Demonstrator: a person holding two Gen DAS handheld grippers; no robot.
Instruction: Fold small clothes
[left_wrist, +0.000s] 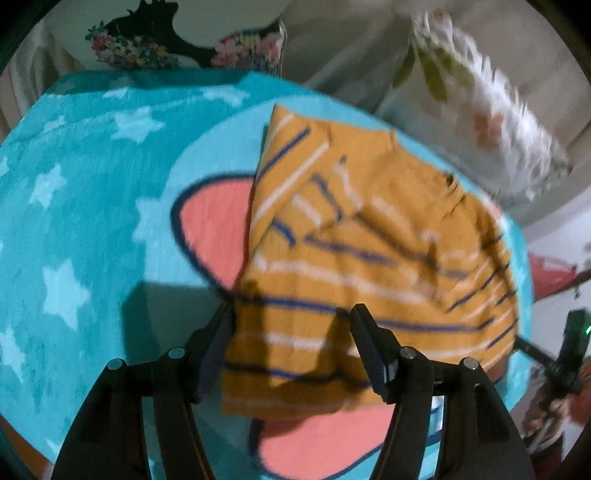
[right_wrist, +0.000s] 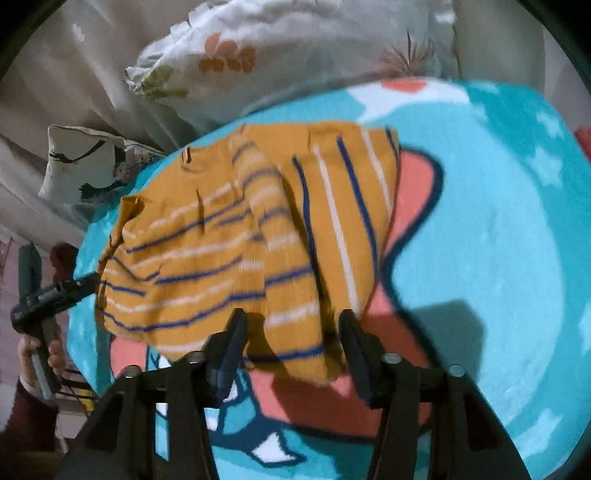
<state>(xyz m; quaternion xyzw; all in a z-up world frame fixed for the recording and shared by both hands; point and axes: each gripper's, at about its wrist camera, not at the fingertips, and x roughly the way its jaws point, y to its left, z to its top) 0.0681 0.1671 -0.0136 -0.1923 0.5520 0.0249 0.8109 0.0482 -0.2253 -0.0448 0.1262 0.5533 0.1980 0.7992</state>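
A small mustard-yellow garment (left_wrist: 354, 258) with blue and white stripes lies partly folded on a turquoise star-patterned blanket (left_wrist: 74, 221). My left gripper (left_wrist: 291, 314) is open, its jaws wide apart over the garment's near edge, holding nothing. In the right wrist view the same garment (right_wrist: 236, 236) lies with a sleeve folded across it. My right gripper (right_wrist: 291, 321) is open too, its jaws straddling the garment's near corner. The right gripper shows in the left wrist view (left_wrist: 569, 354) beyond the garment's right edge, and the left one in the right wrist view (right_wrist: 48, 295).
The blanket (right_wrist: 498, 240) has a pink and dark-blue cartoon print. A white floral pillow (left_wrist: 491, 122) and a second pillow (right_wrist: 85, 166) lie at the far side, with pale bedding (right_wrist: 92, 74) behind. A hand (right_wrist: 40, 350) holds the left tool.
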